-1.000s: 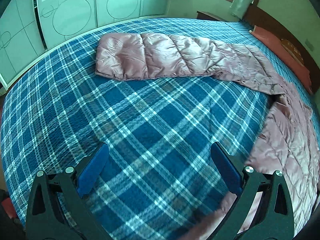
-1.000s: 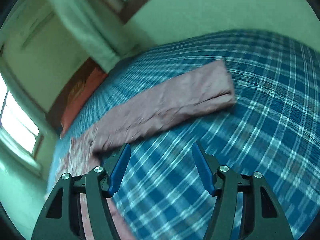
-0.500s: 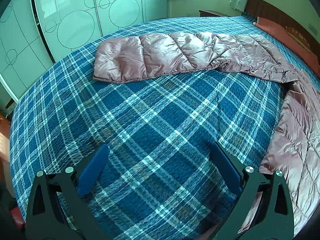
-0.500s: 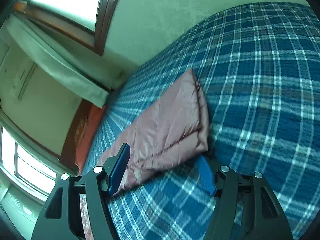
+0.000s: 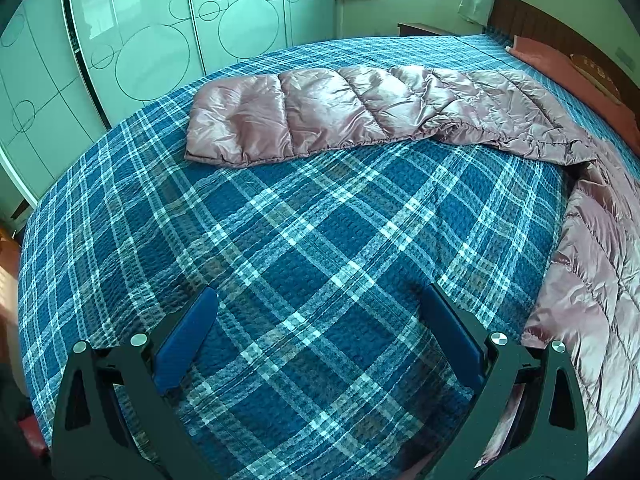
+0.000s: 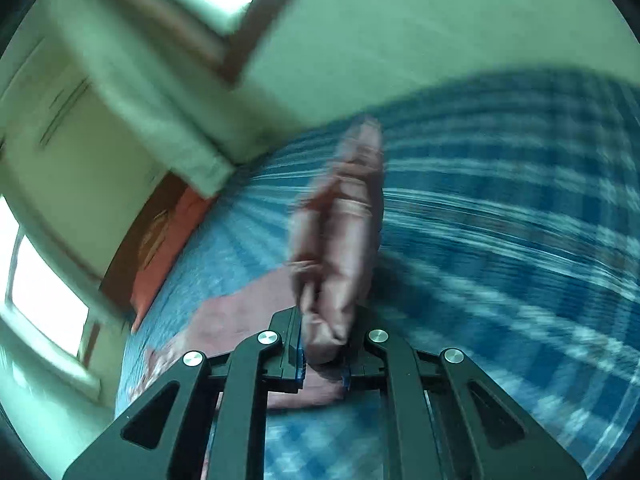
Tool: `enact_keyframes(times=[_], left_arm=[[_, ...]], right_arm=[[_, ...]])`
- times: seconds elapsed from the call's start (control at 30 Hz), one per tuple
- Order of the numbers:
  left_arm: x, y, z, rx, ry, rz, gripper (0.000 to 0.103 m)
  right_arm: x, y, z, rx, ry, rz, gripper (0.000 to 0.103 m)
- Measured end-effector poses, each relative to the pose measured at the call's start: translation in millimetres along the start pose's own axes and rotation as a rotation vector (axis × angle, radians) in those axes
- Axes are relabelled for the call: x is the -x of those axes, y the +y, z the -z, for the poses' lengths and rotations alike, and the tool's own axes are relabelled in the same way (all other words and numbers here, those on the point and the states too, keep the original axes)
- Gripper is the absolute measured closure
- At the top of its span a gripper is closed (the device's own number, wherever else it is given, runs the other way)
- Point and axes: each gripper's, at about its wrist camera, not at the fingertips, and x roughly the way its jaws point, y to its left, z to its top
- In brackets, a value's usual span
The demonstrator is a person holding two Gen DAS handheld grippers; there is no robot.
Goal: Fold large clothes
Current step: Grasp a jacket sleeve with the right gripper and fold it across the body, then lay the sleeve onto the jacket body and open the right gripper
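A pink quilted down jacket lies on the blue plaid bed. In the left wrist view one sleeve [image 5: 312, 116] stretches left across the far part of the bed, and the body [image 5: 596, 280] lies at the right edge. My left gripper [image 5: 320, 328] is open and empty over bare bedspread, below that sleeve. In the blurred right wrist view my right gripper [image 6: 325, 354] is shut on the end of the other sleeve [image 6: 340, 232], which rises lifted from the jaws.
The plaid bedspread [image 5: 280, 240] covers the whole bed. An orange pillow [image 5: 560, 68] and a wooden headboard [image 5: 560, 32] are at the far right. Pale green wardrobe doors [image 5: 140, 40] stand beyond the bed's left side. A window and curtain [image 6: 160, 92] show in the right wrist view.
My right gripper has closed on the sleeve end and lifted it; it was open just before the cuff half a second ago. My left gripper has drawn slightly back, still open.
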Motion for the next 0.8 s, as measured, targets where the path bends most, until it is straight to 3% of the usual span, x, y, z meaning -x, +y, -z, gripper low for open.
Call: enact_keyframes(times=[0.17,0.37,0.47,0.8], left_arm=[[-1,-1,0,0.001,-0.002,0.002,0.002],[-1,0,0,0.000,-0.002,0.001,0.002],[0,0,1,0.001,-0.004,0.002,0.002],[-1,0,1,0.000,-0.006,0.000,0.002]], right_arm=[[-19,117,31,0.202,0.066,-0.139,0.091],[-55,261,115,0.403,0.186,-0.293,0.091],[-68,309,158,0.459,0.245,-0.345,0.091],[-98,376,261,0.584,0.437,-0.420,0.091]])
